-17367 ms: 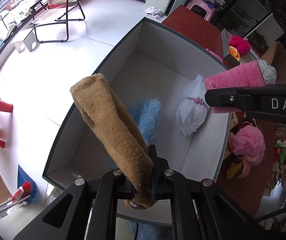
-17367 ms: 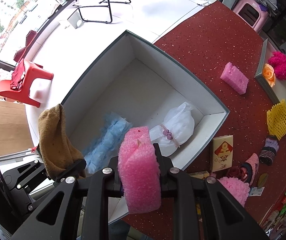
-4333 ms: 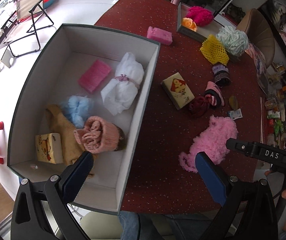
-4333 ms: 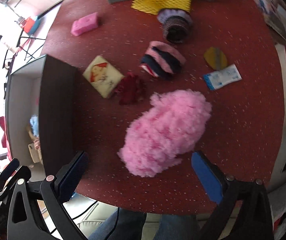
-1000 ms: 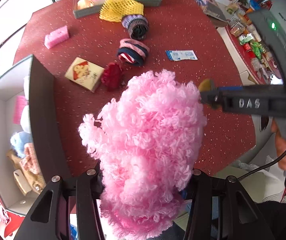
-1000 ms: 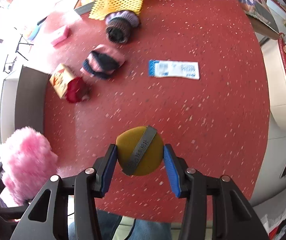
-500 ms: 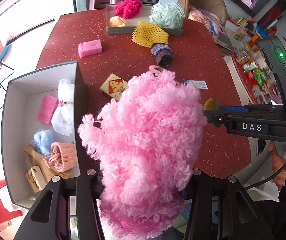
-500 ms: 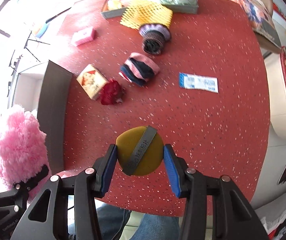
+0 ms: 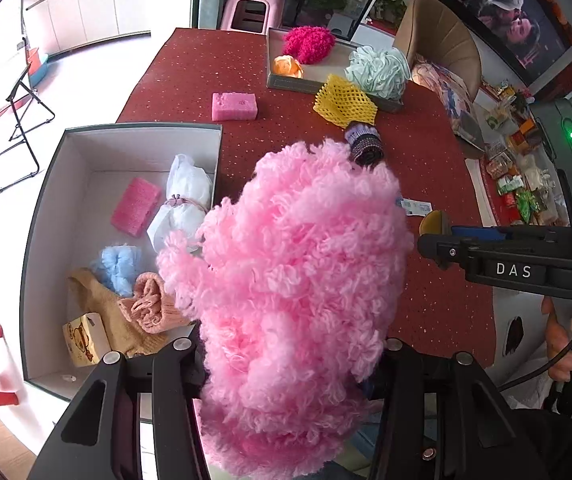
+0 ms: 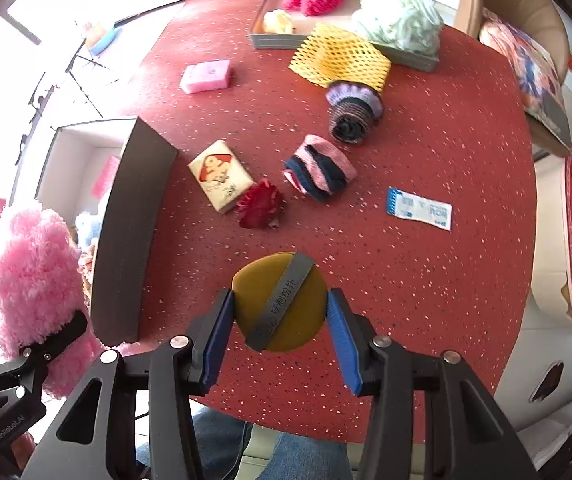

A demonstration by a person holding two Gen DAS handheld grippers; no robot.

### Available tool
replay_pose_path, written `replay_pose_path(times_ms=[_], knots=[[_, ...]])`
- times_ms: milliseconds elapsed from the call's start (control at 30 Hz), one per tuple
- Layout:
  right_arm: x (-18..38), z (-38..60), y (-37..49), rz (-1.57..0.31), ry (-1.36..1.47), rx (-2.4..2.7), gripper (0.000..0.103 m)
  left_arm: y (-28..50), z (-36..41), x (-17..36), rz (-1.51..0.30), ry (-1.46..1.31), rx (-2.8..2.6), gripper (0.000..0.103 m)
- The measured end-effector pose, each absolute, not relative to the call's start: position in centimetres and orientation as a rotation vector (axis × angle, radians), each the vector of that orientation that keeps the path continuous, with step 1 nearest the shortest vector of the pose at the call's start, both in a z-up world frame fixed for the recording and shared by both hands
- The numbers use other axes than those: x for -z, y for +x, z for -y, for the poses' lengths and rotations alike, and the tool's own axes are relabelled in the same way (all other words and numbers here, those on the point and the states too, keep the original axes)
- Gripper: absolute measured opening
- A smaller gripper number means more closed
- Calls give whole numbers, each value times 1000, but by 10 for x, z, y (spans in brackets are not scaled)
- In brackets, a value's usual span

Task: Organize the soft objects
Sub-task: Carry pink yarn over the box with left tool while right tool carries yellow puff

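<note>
Right wrist view: the right gripper has its jaws clamped on a round mustard-yellow sponge puff; the left gripper jaws clamp a fluffy pink yarn bundle above the red speckled table.

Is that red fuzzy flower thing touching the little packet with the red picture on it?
Touching. In the right wrist view the red flower lies pressed against the packet's lower corner, with no tablecloth showing between them.

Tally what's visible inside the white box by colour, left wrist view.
Pink: 2 (sponge, knit roll)
White: 1 (tied bundle)
Blue: 1 (fluffy piece)
Tan: 1 (cloth)
Yellow: 1 (printed pack)
Total: 6
</note>
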State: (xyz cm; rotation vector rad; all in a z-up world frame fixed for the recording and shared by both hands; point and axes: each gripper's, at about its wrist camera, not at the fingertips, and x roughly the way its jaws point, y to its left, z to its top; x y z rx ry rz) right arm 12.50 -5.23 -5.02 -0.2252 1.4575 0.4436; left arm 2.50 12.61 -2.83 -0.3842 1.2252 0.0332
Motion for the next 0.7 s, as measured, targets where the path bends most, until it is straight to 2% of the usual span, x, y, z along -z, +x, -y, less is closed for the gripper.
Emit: replay_pose_path(times_ms=[700], knots=[[31,-57,108,-1379,-389,-684,51,-21,-215,29,-1137,-560,-337,51]])
